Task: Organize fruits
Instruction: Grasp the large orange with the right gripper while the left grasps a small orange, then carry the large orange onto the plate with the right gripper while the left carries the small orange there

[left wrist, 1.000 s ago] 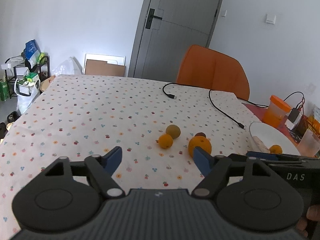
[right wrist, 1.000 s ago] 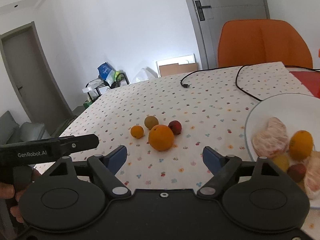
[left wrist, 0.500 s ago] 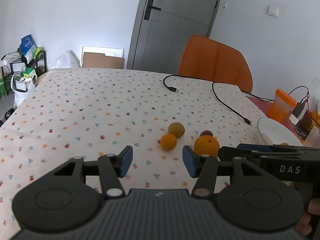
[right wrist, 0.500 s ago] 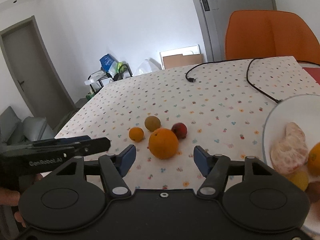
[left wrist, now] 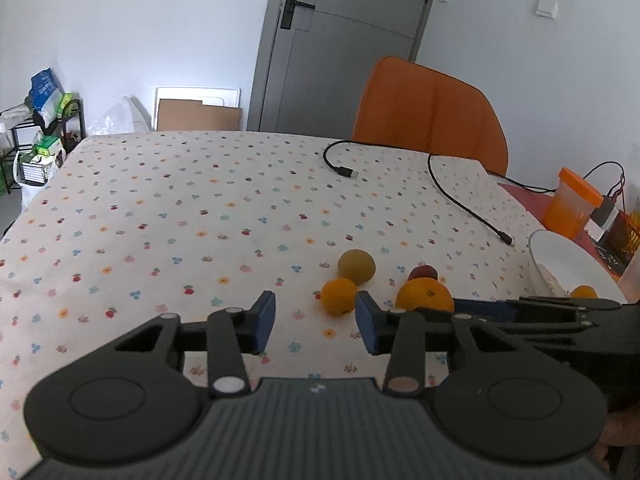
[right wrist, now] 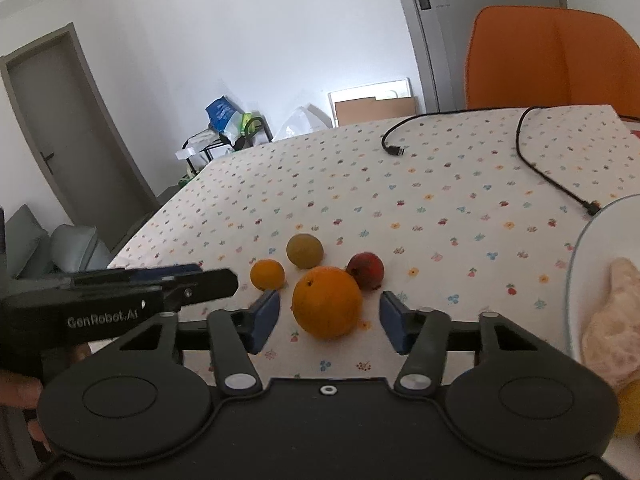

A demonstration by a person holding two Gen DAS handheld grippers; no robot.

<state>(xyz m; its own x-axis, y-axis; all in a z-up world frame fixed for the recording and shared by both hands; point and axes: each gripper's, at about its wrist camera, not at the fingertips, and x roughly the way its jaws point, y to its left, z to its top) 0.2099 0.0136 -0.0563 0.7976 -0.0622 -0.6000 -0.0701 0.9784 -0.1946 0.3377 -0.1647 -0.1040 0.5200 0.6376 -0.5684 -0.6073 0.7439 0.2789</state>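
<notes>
Four fruits lie together on the flowered tablecloth: a large orange (right wrist: pixel 327 302), a small orange (right wrist: pixel 267 275), a greenish-brown round fruit (right wrist: pixel 305 251) and a red fruit (right wrist: pixel 365 270). In the left wrist view they are the large orange (left wrist: pixel 423 295), small orange (left wrist: pixel 339 296), greenish fruit (left wrist: pixel 356 267) and red fruit (left wrist: pixel 423 271). My right gripper (right wrist: pixel 327 322) is open with the large orange between its fingers, not clamped. My left gripper (left wrist: pixel 316 322) is open and empty, just short of the small orange. A white bowl (right wrist: pixel 580 256) at the right holds peeled citrus and other fruit.
A black cable (left wrist: pixel 460 200) runs across the far right of the table. An orange chair (left wrist: pixel 428 112) stands behind the table. An orange cup (left wrist: pixel 572 208) and clutter sit at the right edge. The bowl's rim (left wrist: pixel 560 240) is near the fruit group.
Both grippers have moved toward the fruit cluster. The right gripper's fingers have narrowed and come around the large orange. The left gripper's fingers have also narrowed.
</notes>
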